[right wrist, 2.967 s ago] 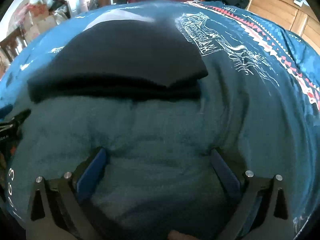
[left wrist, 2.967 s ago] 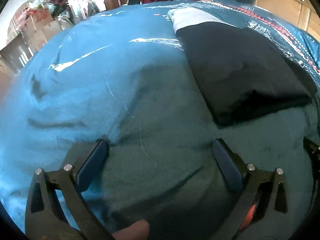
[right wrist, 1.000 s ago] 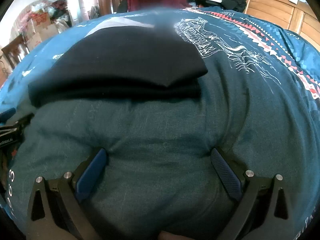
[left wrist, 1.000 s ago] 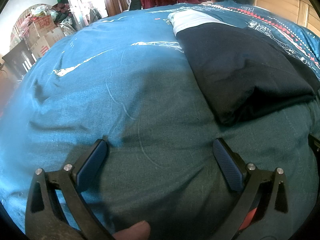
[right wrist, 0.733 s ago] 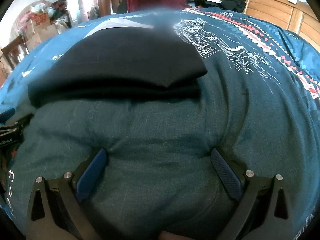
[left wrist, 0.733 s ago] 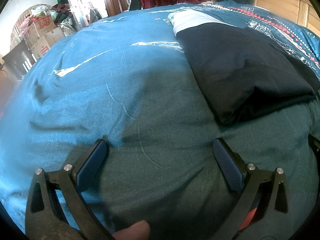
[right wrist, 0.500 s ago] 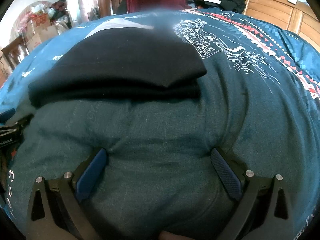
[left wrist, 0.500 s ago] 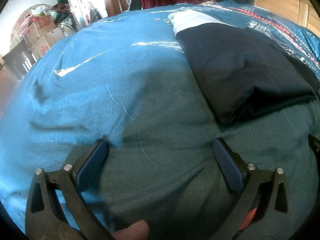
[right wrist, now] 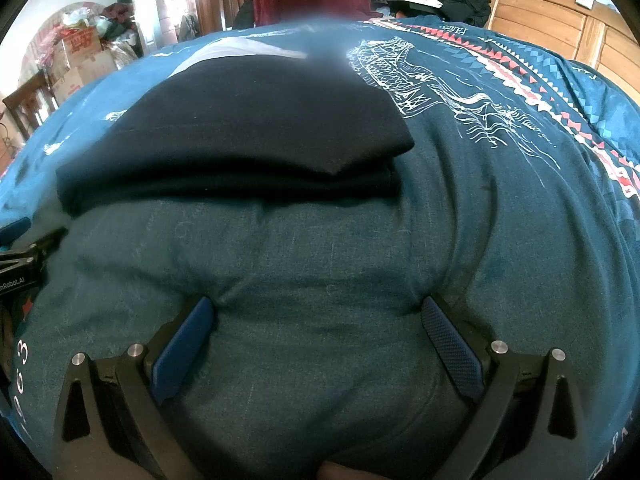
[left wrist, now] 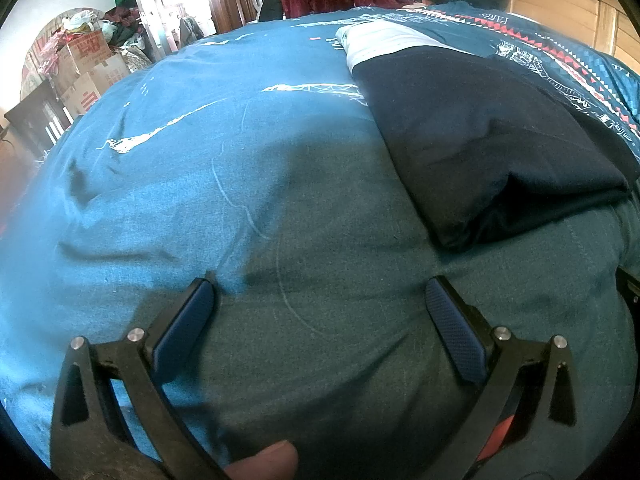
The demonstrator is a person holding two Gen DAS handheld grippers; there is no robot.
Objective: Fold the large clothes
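Both tongs spread wide & pressed on the teal bedspread (left wrist: 200,168): left tongs (left wrist: 316,300), right tongs (right wrist: 316,320), nothing gripped. Folded black garment (right wrist: 256,128) lies flat on bed just ahead, w/ white garment (left wrist: 384,40) at its far end.

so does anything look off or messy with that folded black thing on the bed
Slightly. The folded black garment lies flat on the teal bedspread, but its near right corner is not squared: the top layer comes to a point and the layer beneath sticks out past it. Nothing looks torn or spilled. Both the left claw and the right claw are open.
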